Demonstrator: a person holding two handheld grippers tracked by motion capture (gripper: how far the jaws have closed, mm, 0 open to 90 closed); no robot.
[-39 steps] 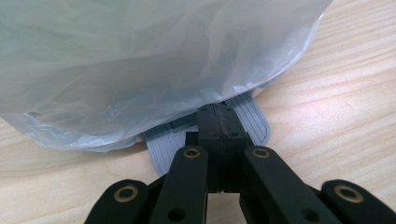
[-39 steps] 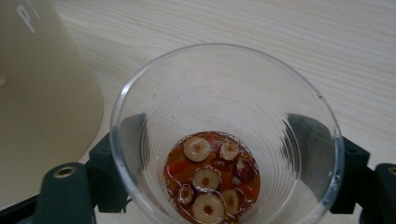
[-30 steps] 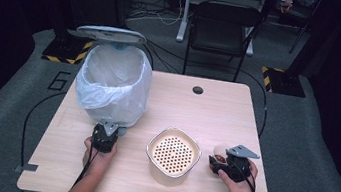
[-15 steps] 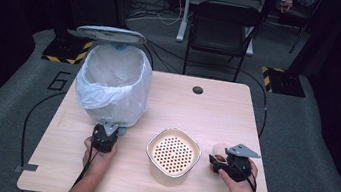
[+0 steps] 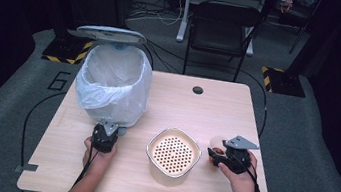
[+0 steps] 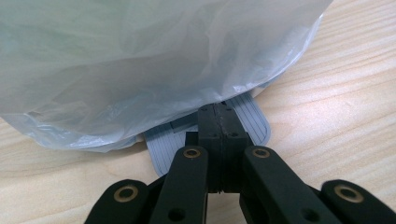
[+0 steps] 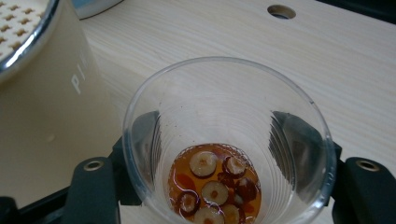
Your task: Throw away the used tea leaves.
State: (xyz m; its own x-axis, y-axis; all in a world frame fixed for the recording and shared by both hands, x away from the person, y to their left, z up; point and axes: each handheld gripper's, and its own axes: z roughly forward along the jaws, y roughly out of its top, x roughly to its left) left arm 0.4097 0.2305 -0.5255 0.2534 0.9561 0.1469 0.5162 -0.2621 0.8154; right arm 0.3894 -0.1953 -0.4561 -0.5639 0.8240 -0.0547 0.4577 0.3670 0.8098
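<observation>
A white pedal bin (image 5: pixel 115 80) lined with a clear bag stands at the left of the table, its lid (image 5: pixel 106 33) raised. My left gripper (image 5: pixel 109 128) is shut, and its tips (image 6: pixel 218 114) rest on the bin's grey ribbed pedal (image 6: pixel 254 126). At the right, my right gripper (image 5: pixel 218 154) holds a clear plastic cup (image 7: pixel 224 107) upright on the table. Its jaws have just been closing on the cup and press both side walls. Amber liquid and sliced red dates (image 7: pixel 215 186) lie in the cup's bottom.
A cream pot with a perforated strainer insert (image 5: pixel 173 153) stands between my hands, just left of the cup (image 7: pixel 42 93). The wooden table (image 5: pixel 216 112) has a cable hole (image 5: pixel 197 90) at the back. A black chair (image 5: pixel 223 27) stands behind it.
</observation>
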